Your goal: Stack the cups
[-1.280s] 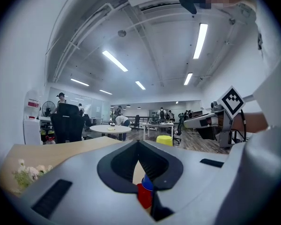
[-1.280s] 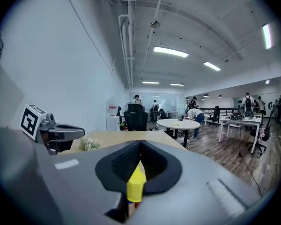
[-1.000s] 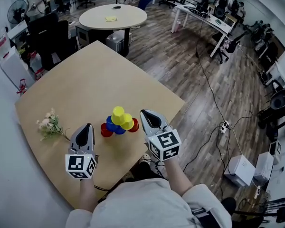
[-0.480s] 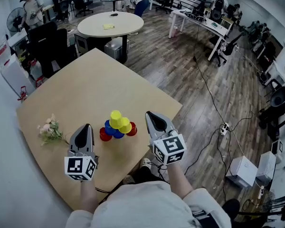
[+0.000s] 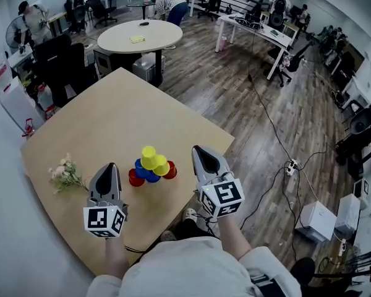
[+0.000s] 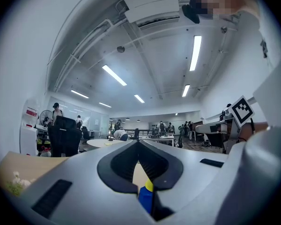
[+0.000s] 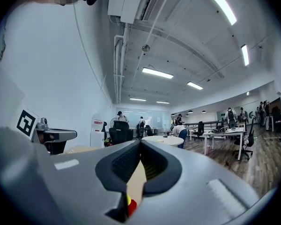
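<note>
The person is holding the left claw (image 5: 109, 166) and the right claw (image 5: 198, 148) level on either side of the cups (image 5: 151, 166), which are sitting as a tight, pyramid-like cluster near the front edge of the tabletop (image 5: 111, 113). The red cups (image 5: 136, 177) are resting at the outer feet of the cluster, the blue cups (image 5: 146, 169) are filling the middle, and the yellow cups (image 5: 149, 156) are sitting on top. Neither claw is touching the cluster; each is hovering near it, with bare tabletop showing between. In the left gripper view the left claw (image 6: 138, 142) is showing its jaws pressed together with nothing between them, only a sliver of blue and yellow cup lying beyond the notch. The right gripper view is showing the same for the right claw (image 7: 140, 142), fully closed and empty, with a scrap of yellow and red cup beyond it. Since no cup is being carried, this is looking like a pause between grasps: either the pile is finished and the claws are standing clear, or a rearrangement is about to begin, and which one I cannot tell. If more stacking is intended, the next move is calling for one claw to spread its jaws wide enough for a cup rim and to approach gently so the pile is not toppled. A small sprig of flowers (image 5: 65, 172) is lying well off to the left.
</note>
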{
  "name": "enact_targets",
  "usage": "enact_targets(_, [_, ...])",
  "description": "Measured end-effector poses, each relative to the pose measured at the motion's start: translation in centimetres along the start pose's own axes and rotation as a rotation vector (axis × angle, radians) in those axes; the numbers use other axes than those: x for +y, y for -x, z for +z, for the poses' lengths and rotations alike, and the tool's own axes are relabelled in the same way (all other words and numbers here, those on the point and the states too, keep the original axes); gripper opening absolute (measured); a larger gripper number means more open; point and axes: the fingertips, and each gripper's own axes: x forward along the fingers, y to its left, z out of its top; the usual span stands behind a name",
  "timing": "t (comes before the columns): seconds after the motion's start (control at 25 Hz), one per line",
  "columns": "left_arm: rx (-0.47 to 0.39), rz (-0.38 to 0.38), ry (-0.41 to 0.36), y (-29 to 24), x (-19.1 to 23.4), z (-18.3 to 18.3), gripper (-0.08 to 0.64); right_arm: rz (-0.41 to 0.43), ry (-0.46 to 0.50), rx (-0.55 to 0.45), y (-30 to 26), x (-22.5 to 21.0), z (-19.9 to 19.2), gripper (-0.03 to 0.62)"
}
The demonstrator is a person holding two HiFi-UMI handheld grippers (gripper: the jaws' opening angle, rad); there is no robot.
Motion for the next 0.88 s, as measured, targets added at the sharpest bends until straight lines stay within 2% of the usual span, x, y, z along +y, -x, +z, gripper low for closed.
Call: enact_targets(0.88, [0.005, -0.024, -0.001, 0.1, -0.5, -0.4, 0.009, 0.002, -0.01, 0.003, 0.5, 0.9, -0.5, 0.012])
